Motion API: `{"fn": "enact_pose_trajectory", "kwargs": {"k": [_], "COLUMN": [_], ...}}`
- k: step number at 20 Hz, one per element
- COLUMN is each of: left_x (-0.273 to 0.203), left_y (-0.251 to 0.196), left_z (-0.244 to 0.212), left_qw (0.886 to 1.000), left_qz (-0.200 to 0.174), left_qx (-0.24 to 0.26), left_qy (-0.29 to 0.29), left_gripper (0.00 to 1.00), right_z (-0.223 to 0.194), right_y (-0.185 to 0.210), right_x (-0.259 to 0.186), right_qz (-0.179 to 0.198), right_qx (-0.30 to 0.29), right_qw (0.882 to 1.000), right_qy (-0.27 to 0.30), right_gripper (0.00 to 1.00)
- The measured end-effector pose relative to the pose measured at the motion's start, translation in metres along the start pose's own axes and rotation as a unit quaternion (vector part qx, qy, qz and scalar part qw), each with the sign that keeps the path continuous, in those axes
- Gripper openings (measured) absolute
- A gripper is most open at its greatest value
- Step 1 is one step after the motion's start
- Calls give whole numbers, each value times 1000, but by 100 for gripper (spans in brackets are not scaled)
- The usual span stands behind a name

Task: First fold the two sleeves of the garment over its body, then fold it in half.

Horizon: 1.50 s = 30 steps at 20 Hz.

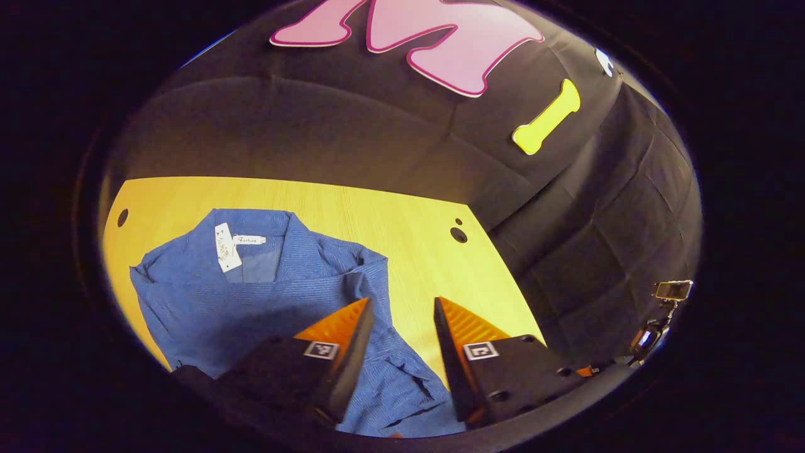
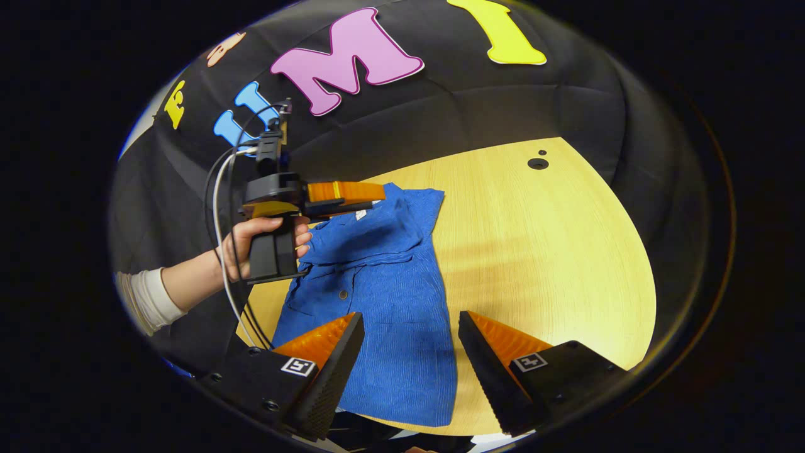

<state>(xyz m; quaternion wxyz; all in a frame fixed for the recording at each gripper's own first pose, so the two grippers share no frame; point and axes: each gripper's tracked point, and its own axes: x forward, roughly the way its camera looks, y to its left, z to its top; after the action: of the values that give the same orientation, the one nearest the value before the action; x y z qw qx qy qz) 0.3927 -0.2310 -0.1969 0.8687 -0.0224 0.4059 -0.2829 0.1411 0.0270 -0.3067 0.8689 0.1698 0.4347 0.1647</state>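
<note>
Both grippers are held above a blue shirt [image 2: 383, 296] that lies on a pale wooden table [image 2: 553, 251]. In the left gripper view, the left gripper [image 1: 402, 327] is seen with its jaws spread and nothing between them; below the gap lie the shirt's rumpled right-hand edge and a strip of bare tabletop. The shirt [image 1: 251, 296] is spread mostly to the left of and beyond this gripper, with its collar [image 1: 295, 242] at the far end and a white tag [image 1: 226, 246] hanging inside the neck opening.

In the right gripper view, the right gripper [image 2: 412, 343] is likewise parted and empty, hovering over the near hem of the shirt, whose long straight right edge runs toward the gap between the fingers. Farther off in that view, the left gripper [image 2: 358, 196] is seen from the side, level above the collar end and gripped by a hand [image 2: 251, 248] with a white cuff [image 2: 148, 299] at the wrist; cables [image 2: 220, 251] trail down from it.

The fabric is a fine-ribbed weave with a button [image 2: 343, 294] visible on the front. The garment is drawn into a narrow rectangular shape, with soft folds bunched near the shoulders. The table [image 1: 415, 239] has a light, straight grain and small round holes [image 1: 458, 234] near its far corner.
</note>
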Motion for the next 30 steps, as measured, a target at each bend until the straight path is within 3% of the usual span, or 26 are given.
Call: {"fn": "enact_pose_trajectory", "kwargs": {"k": [1, 5, 9, 10, 15, 21, 26, 30], "left_x": [-13, -103, -187, -202, -243, -239, -229, -223], "left_y": [5, 36, 76, 87, 149, 181, 184, 178], "left_z": [-7, -42, -124, -151, -277, -355, -376, -385], "left_qw": [1000, 994, 985, 982, 958, 927, 917, 918], "left_qz": [16, 97, 166, 186, 262, 282, 274, 255], "left_qx": [7, 34, -3, -19, -94, -172, -174, -174], "left_qy": [3, -32, -46, -33, 74, 178, 231, 248], "left_gripper": [88, 82, 85, 82, 85, 85, 85, 82], "right_z": [-1, -14, -35, -44, -98, -153, -184, -194], "right_y": [1, 7, 18, 17, 10, -4, -16, -26], "right_x": [1, 9, 16, 19, 33, 41, 34, 29], "right_qz": [-1, -9, -21, -30, -58, -102, -124, -142], "right_qx": [0, -8, -16, -20, -22, -27, -16, -24], "right_qw": [1000, 1000, 1000, 999, 994, 979, 968, 961], "right_qy": [0, 6, 18, 26, 94, 171, 219, 237], "right_gripper": [97, 97, 97, 97, 98, 98, 99, 99]}}
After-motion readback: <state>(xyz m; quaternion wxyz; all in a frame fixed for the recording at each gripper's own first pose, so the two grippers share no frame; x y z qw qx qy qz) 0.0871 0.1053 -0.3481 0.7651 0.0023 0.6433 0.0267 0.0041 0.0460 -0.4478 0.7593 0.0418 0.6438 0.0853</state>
